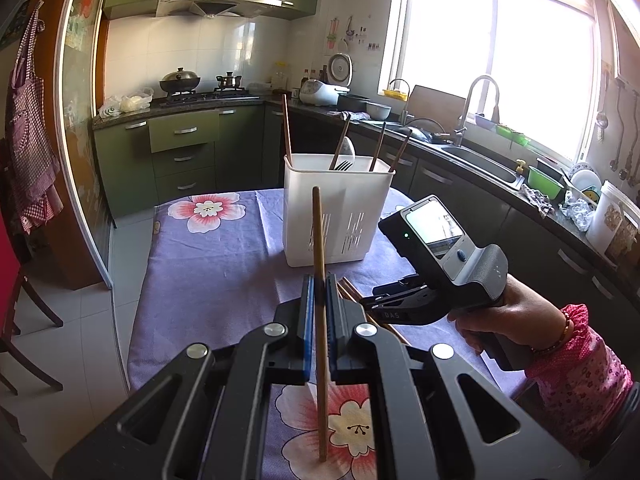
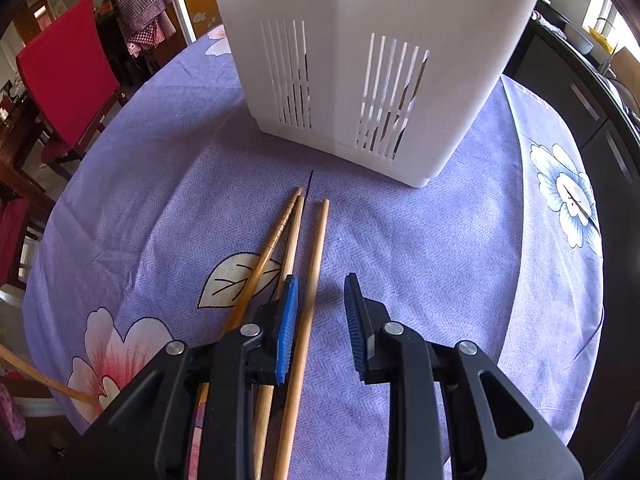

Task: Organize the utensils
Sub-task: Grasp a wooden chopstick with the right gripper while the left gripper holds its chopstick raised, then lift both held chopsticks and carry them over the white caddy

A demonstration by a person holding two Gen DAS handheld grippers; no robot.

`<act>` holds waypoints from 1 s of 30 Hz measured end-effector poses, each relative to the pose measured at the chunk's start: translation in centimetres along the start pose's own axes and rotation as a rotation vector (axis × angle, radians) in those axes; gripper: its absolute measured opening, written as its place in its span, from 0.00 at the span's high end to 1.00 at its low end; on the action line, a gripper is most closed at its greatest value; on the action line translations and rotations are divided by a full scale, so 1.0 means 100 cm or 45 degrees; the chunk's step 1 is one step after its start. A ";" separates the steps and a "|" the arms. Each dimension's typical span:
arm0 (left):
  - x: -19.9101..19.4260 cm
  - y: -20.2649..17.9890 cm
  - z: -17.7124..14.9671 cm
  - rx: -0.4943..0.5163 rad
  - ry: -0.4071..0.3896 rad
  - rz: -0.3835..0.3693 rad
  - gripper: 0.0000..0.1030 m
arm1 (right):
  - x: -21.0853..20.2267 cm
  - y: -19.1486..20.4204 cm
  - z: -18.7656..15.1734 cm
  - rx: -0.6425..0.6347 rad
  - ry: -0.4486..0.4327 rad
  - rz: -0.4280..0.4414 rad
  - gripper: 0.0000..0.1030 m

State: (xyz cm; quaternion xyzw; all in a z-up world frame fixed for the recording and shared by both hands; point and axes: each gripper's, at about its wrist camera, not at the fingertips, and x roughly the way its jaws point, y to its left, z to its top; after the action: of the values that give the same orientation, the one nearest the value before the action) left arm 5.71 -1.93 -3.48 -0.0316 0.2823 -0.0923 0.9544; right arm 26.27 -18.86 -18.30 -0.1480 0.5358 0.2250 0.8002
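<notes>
Holder: a white slotted utensil holder [image 1: 336, 208] stood upright on the bench, with dark chopsticks, a fork and a spoon standing inside.
Held chopstick: a pale wooden chopstick [image 1: 320, 320] stood nearly upright, its lower tip on the cloth.
Loose chopsticks: three pale chopsticks [image 2: 308, 272] lay side by side near the holder, tips toward it.

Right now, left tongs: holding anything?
Yes. Left tongs are shut on one chopstick, standing roughly upright between the blue pads.
</notes>
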 end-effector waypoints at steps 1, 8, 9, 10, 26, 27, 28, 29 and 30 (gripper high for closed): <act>0.000 0.000 0.000 -0.001 0.000 0.000 0.95 | 0.003 0.002 0.001 -0.008 0.010 0.002 0.77; 0.000 -0.001 -0.001 0.006 0.004 -0.003 0.95 | 0.005 0.002 0.007 -0.004 0.018 0.019 0.90; 0.000 -0.001 -0.001 0.004 0.004 -0.003 0.95 | 0.004 0.003 0.006 -0.002 0.019 0.019 0.93; 0.000 -0.002 -0.001 0.003 0.003 -0.005 0.95 | 0.003 0.002 0.005 0.000 0.015 0.010 0.93; -0.002 -0.007 0.000 0.027 0.012 -0.012 0.95 | -0.138 -0.029 -0.042 0.162 -0.475 0.104 0.93; -0.003 -0.008 0.000 0.029 0.011 -0.010 0.95 | -0.149 -0.032 -0.050 0.176 -0.517 0.104 0.93; -0.004 -0.008 0.000 0.031 0.011 -0.007 0.95 | -0.159 -0.035 -0.059 0.192 -0.557 0.104 0.93; -0.004 -0.008 0.000 0.033 0.009 -0.004 0.95 | -0.168 -0.037 -0.069 0.209 -0.597 0.105 0.93; -0.006 -0.008 -0.001 0.035 0.007 0.002 0.95 | -0.175 -0.040 -0.078 0.226 -0.635 0.105 0.93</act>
State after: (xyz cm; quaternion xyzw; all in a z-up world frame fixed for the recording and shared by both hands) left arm 5.08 -2.59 -3.16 -0.0183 0.2836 -0.0956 0.9540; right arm 16.45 -29.52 -5.10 0.0048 0.3455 0.2391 0.9074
